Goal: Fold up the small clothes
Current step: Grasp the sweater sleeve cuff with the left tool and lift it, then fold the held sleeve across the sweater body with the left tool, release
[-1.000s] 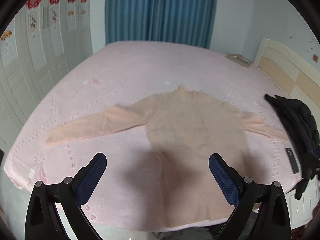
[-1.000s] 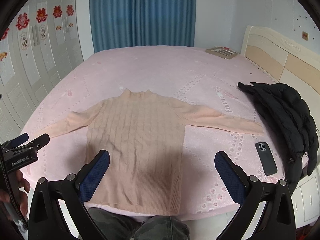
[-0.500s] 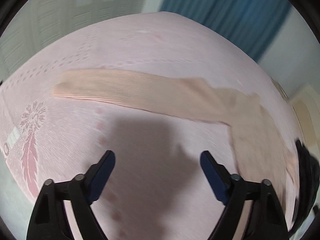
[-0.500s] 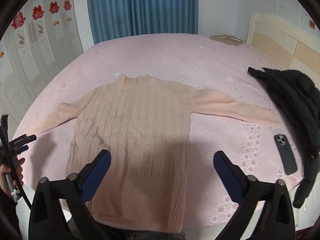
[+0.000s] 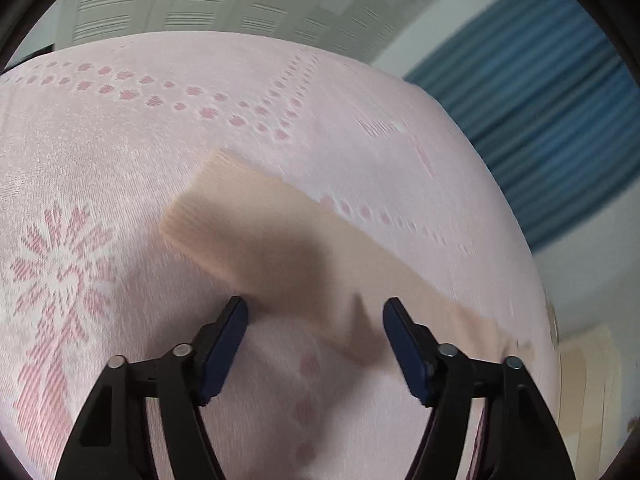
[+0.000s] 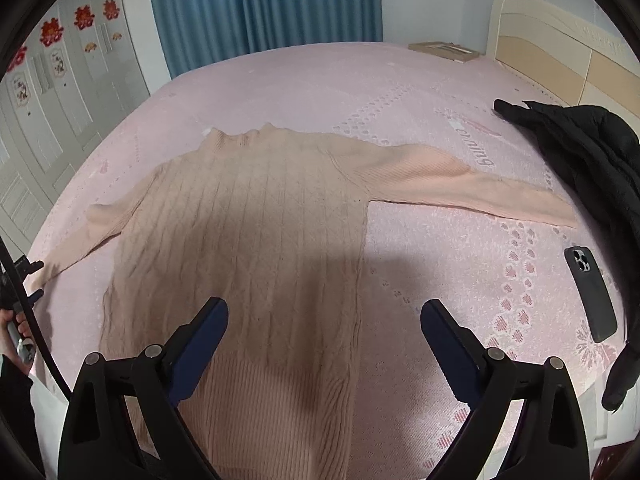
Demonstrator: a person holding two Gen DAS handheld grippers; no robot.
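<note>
A peach knit sweater point(image 6: 256, 240) lies flat on the pink bedspread point(image 6: 320, 80), sleeves spread to both sides. In the left wrist view its left sleeve point(image 5: 288, 240) with the cuff end lies just ahead of my left gripper point(image 5: 314, 312), which is open and low over the sleeve, jaws on either side of it. My right gripper point(image 6: 324, 312) is open and empty above the sweater's lower body. The left gripper shows at the far left edge of the right wrist view point(image 6: 20, 280), at the sleeve's cuff.
A black jacket point(image 6: 580, 152) lies at the bed's right side, a dark phone point(image 6: 592, 296) beside it. The headboard point(image 6: 560, 36) is at the far right, blue curtains point(image 6: 264, 0) behind, wardrobe doors point(image 6: 48, 100) to the left.
My left gripper has swung left and down to the left sleeve's cuff. My right gripper has moved closer over the sweater's body. Both stay open.
</note>
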